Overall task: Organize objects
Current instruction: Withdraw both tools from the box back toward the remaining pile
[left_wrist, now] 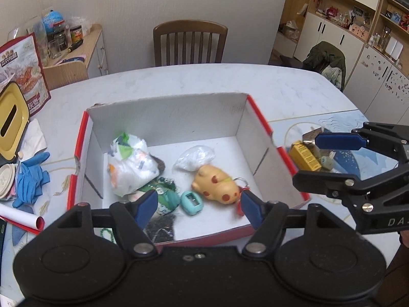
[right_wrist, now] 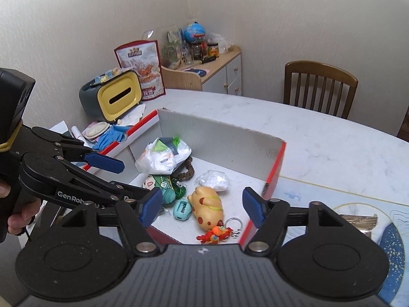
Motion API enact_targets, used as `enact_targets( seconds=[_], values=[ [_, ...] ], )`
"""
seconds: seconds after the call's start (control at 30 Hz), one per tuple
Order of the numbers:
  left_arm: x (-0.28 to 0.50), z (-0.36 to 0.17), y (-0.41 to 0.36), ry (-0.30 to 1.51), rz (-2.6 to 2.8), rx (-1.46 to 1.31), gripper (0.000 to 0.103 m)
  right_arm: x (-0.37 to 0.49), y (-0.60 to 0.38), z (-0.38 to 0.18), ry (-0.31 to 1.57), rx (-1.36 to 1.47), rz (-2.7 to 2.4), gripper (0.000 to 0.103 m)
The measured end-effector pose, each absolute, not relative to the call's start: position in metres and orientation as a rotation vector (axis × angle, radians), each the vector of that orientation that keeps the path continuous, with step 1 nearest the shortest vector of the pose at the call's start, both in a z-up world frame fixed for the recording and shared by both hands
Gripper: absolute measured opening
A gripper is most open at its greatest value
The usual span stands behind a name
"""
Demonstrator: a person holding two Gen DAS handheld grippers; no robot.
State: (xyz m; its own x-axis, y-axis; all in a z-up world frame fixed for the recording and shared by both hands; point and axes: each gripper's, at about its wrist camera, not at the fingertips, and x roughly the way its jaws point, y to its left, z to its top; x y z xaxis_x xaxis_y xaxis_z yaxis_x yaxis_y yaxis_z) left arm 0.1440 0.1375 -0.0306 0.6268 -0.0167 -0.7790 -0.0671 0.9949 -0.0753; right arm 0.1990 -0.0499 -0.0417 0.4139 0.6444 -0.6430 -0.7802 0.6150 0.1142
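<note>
A: Where do the things sit?

B: Inside the open white cardboard box with red rim (left_wrist: 258, 112): a tan spotted pig-shaped keyring toy (left_wrist: 216, 184) at centre, a small teal plastic sharpener (left_wrist: 191, 202) at its nine o'clock, a crumpled white plastic bag (left_wrist: 130, 163) at ten.

A: And the tongs?

B: The left gripper (left_wrist: 199, 208) and the right gripper (right_wrist: 202, 207) are both released, nothing between their blue pads.

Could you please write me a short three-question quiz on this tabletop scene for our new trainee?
1. True or false: the left hand-held gripper holds the yellow spotted toy.
2. Where is the small yellow box? A) inside the cardboard box B) on the table outside it
3. What colour is the crumpled glove beside the cardboard box?

Key: 1 false, its jaws are open and empty; 2 B; 3 blue.
</note>
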Motion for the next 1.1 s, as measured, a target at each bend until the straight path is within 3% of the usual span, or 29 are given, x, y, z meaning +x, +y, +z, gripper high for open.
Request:
enact_targets(
  seconds=[0.27, 0.8, 1.1],
  values=[
    [0.144, -0.02, 0.105, 0.859, 0.018, -0.086, 0.081, 0.201, -0.089, -0.033, 0.685, -0.177, 0.904, 0.071],
    [0.162, -0.017, 0.027, 0.814, -0.028, -0.043, 0.101, 0.218, -0.179, -0.035, 0.687, -0.138, 0.85, 0.081],
    [0.182, -0.03, -0.013, 0.815, -0.07, -0.038, 0.102, 0.23, -0.235, -0.051, 0.711, -0.112, 0.787, 0.089]
  ],
)
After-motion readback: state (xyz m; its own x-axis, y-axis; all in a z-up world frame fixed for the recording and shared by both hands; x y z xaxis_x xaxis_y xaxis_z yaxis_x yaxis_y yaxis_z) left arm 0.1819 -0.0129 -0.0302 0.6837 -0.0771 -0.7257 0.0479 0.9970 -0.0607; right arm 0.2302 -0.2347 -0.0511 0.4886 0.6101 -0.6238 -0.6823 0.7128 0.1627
